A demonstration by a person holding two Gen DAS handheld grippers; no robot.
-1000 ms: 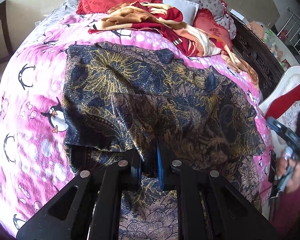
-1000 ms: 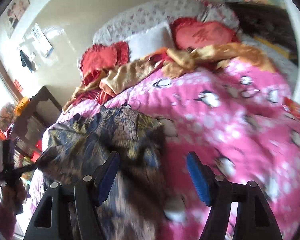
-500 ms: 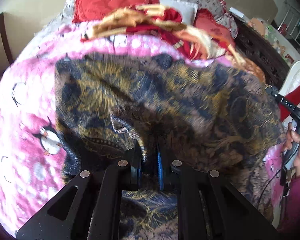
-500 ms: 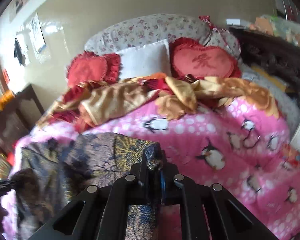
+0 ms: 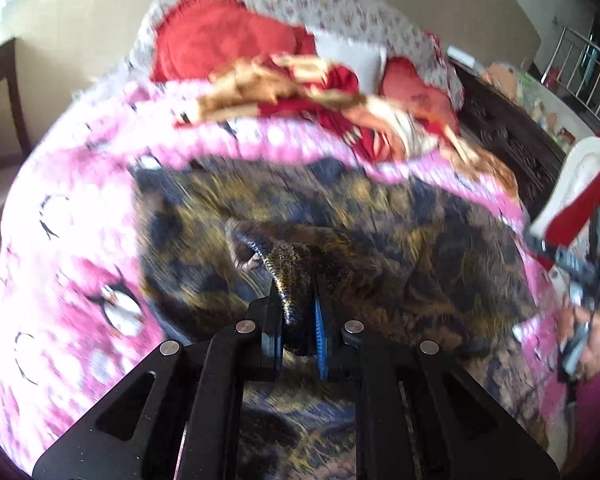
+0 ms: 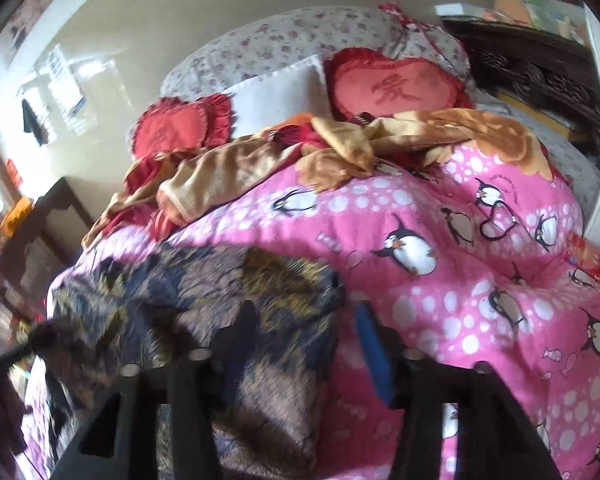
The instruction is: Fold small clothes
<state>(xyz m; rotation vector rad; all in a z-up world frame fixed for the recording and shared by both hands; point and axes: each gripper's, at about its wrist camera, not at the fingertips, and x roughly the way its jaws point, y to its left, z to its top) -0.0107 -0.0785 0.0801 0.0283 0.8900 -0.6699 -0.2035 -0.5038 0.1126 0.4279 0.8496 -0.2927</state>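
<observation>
A dark blue and gold patterned garment (image 5: pixel 400 240) lies spread on the pink penguin blanket (image 5: pixel 80 240). My left gripper (image 5: pixel 298 320) is shut on a raised fold of it, with the cloth bunched between the blue pads. In the right wrist view the garment (image 6: pixel 220 284) shows its far right corner folded over. My right gripper (image 6: pixel 306 320) hovers over that corner with its jaws opening. The garment's edge lies under the gap and the pads do not press on it. The right gripper (image 5: pixel 580 276) also shows in a hand at the left view's right edge.
A crumpled gold and red blanket (image 6: pixel 228 172) lies beyond the garment. Red heart pillows (image 6: pixel 392 88) and a white pillow (image 6: pixel 280 88) lean on the headboard. Dark carved furniture (image 6: pixel 540 72) stands at the right. Bare pink blanket (image 6: pixel 480 300) stretches to the right of the garment.
The right gripper shut on the garment's corner half a second ago and has now let it go. The left gripper stayed shut and lifted its fold higher.
</observation>
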